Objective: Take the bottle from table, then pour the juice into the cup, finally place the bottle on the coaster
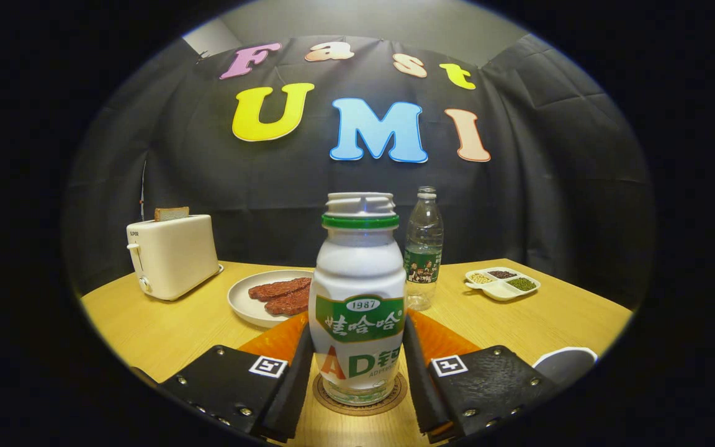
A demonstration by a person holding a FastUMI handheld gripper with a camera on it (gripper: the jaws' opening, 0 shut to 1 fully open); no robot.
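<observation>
White plastic bottle upright on round coaster, tool pads pressing its sides.

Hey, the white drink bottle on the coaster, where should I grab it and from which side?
Grip the white bottle at its straight lower body, below the shoulder, coming in level from the front. It stands upright on the coaster, and the gripper already flanks the label band, fingers seemingly touching both sides.
</observation>
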